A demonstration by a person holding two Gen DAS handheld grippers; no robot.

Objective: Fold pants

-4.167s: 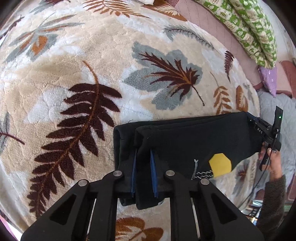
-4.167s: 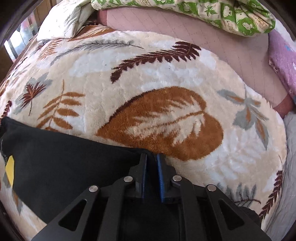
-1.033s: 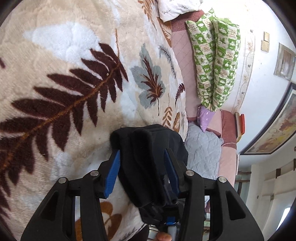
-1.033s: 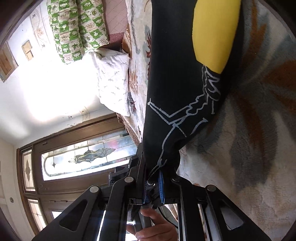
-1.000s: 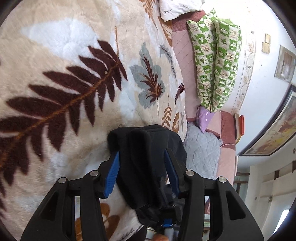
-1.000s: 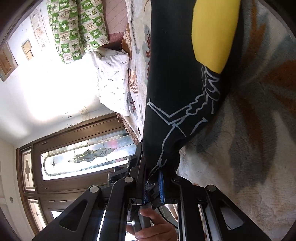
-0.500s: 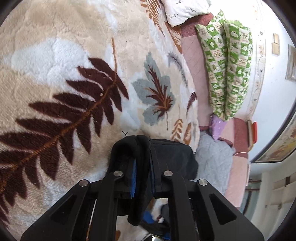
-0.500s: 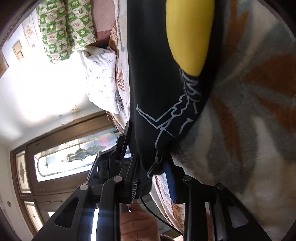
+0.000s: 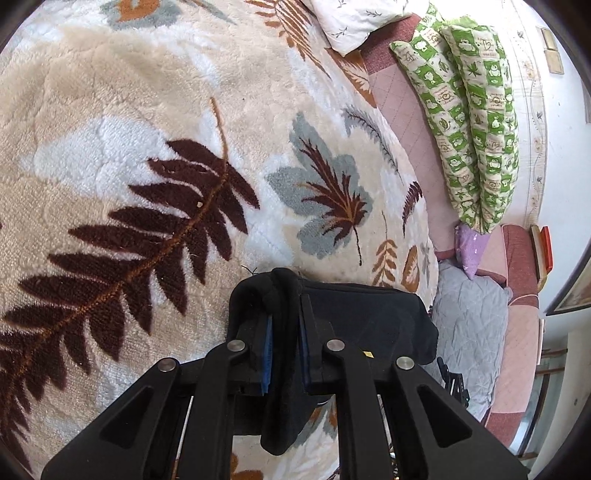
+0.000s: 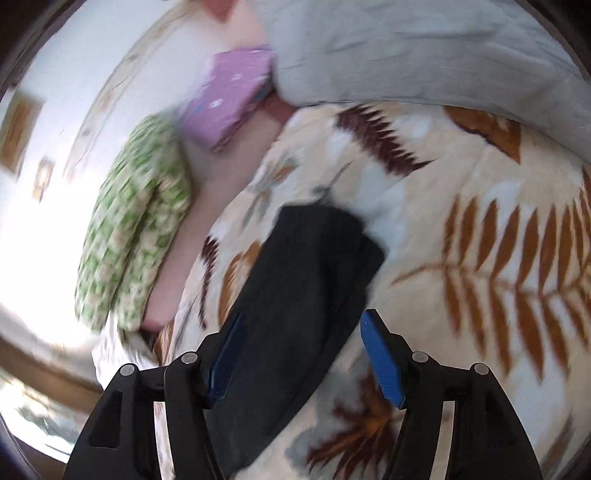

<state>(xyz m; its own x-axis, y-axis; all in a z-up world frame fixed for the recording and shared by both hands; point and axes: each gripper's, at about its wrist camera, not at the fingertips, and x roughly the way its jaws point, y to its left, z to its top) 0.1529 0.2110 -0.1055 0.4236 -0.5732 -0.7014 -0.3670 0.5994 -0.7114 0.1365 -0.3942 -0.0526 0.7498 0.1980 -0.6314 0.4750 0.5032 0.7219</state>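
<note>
The black pants [image 9: 354,317] lie folded into a short bundle on the leaf-patterned blanket [image 9: 147,147]. My left gripper [image 9: 284,343] is shut on the pants' thick folded edge, which bulges up between the blue pads. In the blurred right wrist view the pants [image 10: 306,277] stretch away from my right gripper [image 10: 306,354], which is open wide with the cloth lying between and below its blue pads [image 10: 380,362], not pinched.
A green patterned quilt [image 9: 469,122] and a white pillow [image 9: 354,18] lie at the bed's far side. A grey quilt [image 9: 465,325] and a purple cushion [image 9: 472,251] lie to the right, near the bed's edge.
My left gripper went from open to shut on the pants' folded edge. My right gripper let go of the pants, opened wide and swung round fast.
</note>
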